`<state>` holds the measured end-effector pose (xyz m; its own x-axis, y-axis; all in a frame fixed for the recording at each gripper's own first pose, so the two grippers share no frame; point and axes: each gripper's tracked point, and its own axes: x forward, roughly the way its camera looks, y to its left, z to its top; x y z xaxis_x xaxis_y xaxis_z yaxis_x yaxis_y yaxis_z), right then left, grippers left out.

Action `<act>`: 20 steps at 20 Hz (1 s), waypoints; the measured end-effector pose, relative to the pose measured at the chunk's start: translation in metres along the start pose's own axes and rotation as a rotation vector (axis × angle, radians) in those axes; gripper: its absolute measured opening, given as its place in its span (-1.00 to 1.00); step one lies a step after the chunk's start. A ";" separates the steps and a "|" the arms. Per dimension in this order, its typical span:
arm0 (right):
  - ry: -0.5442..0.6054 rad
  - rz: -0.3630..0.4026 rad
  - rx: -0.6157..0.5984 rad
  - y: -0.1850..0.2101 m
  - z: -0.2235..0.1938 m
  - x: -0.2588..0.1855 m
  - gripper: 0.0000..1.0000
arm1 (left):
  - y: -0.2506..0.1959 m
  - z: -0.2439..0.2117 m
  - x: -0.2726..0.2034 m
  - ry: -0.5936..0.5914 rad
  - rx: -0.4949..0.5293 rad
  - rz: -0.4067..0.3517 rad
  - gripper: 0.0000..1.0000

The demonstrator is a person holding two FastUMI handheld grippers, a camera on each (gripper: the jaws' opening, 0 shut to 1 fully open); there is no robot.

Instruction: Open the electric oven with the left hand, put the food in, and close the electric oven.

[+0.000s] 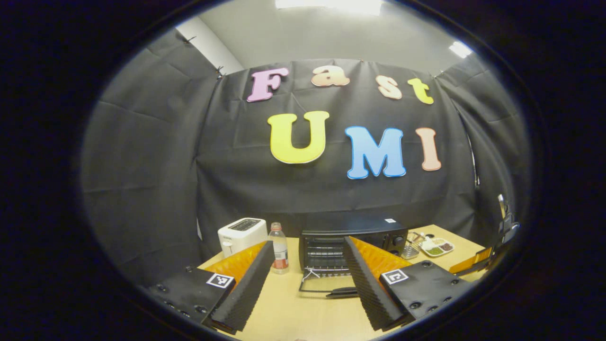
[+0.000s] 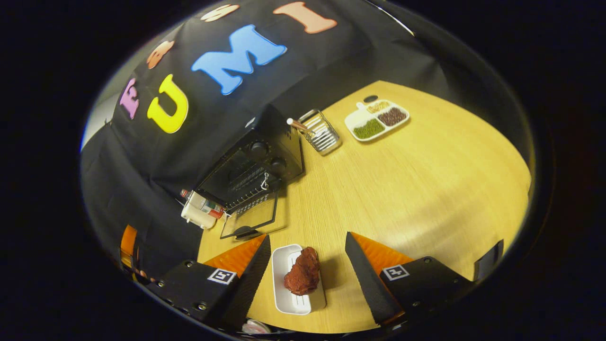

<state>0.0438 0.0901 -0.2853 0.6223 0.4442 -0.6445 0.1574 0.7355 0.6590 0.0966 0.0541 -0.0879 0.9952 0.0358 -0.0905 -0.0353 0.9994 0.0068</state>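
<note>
The black electric oven stands at the back of the wooden table, its glass door folded down flat in front of it. My left gripper hovers open a short way before the door, holding nothing. In the right gripper view the oven and its lowered door lie to the upper left. A reddish-brown piece of food rests on a small white tray on the table. My right gripper is open, one finger on either side of that tray, neither pressing on it.
A white toaster and a clear bottle stand left of the oven. Right of it are a wire basket with sticks and a white compartment plate of grains. Bare table stretches to the right.
</note>
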 end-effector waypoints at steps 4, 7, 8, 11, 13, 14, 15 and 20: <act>0.090 0.043 0.125 0.001 -0.022 0.014 0.89 | 0.012 -0.004 -0.010 0.003 -0.010 0.037 0.94; 0.141 0.081 0.217 0.006 -0.035 0.020 0.81 | 0.017 -0.004 -0.012 0.007 -0.021 0.051 0.95; 0.142 0.082 0.239 0.006 -0.039 0.022 0.81 | 0.018 -0.004 -0.012 0.007 -0.023 0.052 0.95; 0.172 0.092 0.335 0.004 -0.041 0.024 0.09 | 0.017 -0.003 -0.009 0.005 -0.023 0.052 1.00; 0.186 0.115 0.357 0.008 -0.046 0.026 0.08 | 0.017 -0.004 -0.009 0.005 -0.023 0.049 1.00; 0.187 0.110 0.348 0.007 -0.048 0.026 0.08 | 0.015 -0.006 -0.007 0.008 -0.024 0.048 0.82; 0.163 0.099 0.358 0.003 -0.042 0.018 -0.23 | 0.014 -0.008 -0.007 0.014 -0.028 0.042 0.91; 0.123 0.082 0.276 0.012 -0.028 0.022 -0.77 | 0.007 -0.012 -0.001 0.020 -0.031 0.023 1.00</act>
<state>0.0382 0.1230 -0.3025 0.5470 0.5668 -0.6161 0.3237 0.5355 0.7800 0.0939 0.0616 -0.0992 0.9921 0.0586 -0.1106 -0.0614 0.9979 -0.0217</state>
